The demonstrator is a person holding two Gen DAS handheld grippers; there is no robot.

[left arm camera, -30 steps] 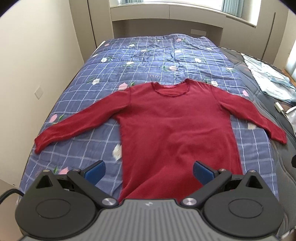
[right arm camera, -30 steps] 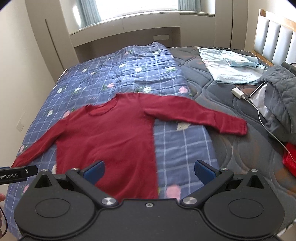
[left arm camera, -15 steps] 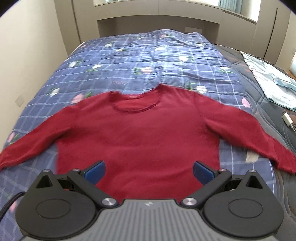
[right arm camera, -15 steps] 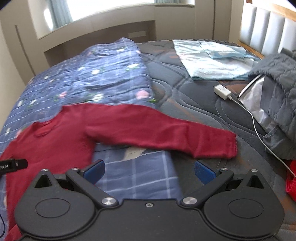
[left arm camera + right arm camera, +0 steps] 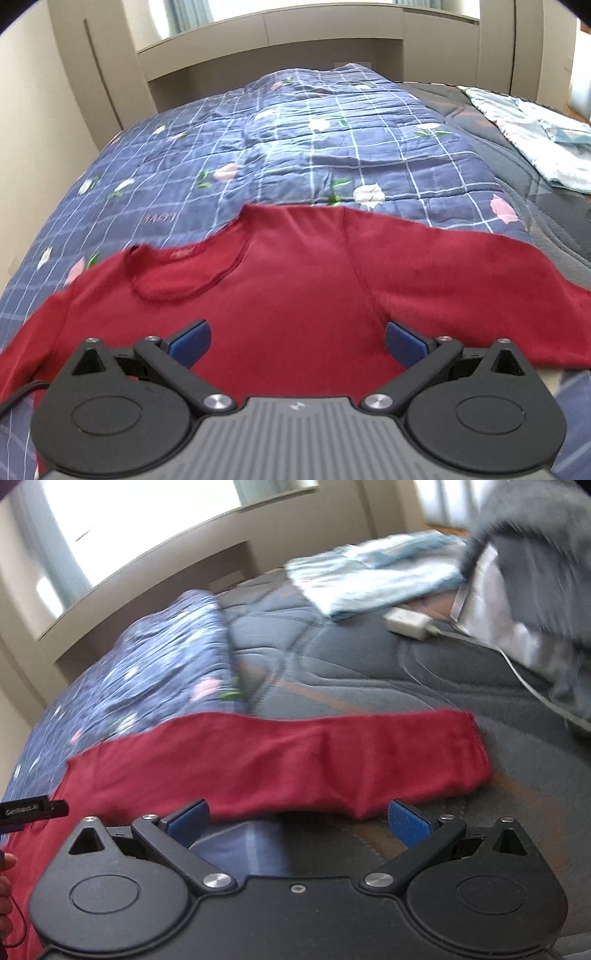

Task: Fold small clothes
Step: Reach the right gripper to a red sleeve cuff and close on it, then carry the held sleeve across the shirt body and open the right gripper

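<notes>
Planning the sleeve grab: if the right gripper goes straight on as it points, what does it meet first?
Most likely the red sleeve, lying across the path of the open right gripper; depth is unclear, so it may touch the grey mattress beneath.

left tongs (image 5: 297,341) | moved from hem up over chest of red shirt (image 5: 295,295), nearer collar | right tongs (image 5: 297,821) | swung to right sleeve (image 5: 295,760), now just ahead
</notes>
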